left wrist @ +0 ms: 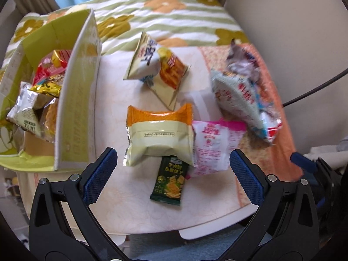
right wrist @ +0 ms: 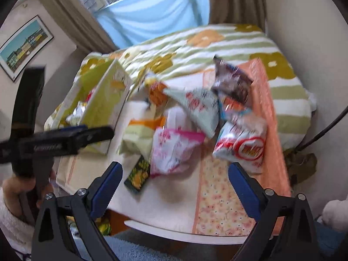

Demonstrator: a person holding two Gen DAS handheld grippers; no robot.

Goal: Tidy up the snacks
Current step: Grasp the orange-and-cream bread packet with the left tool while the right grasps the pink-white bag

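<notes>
Just ahead of the left hand-held gripper [left wrist: 173, 169], whose jaws stood wide and held nothing, a cream and orange packet [left wrist: 159, 138] lay on the bench [left wrist: 113, 113], with a small dark green biscuit packet [left wrist: 169, 181] tucked under its near edge and lying between the fingertips. A pink and white packet [left wrist: 212, 146] touched it on that gripper's right, and farther ahead sat a white and orange chip bag [left wrist: 155, 65]. Off to the far right were a pale bag with red print [left wrist: 237, 100] and a crumpled purple one [left wrist: 243, 58], both blurred. To the left of the gripper stood a yellow-green cardboard box [left wrist: 74, 100] with its flaps up, already holding several snacks: a silver packet [left wrist: 26, 108], a gold one [left wrist: 46, 87] and red ones [left wrist: 51, 68] behind. The right hand-held gripper [right wrist: 174, 183] was likewise wide and empty, hovering over the near edge of the bench, a red and white bag [right wrist: 243, 143] ahead to its right. The sorting looked partway through, with roughly as many packets loose as boxed. The likely next move was to lower the left gripper over the cream packet or the green one, close gently so nothing was crushed, and carry it left into the box.
</notes>
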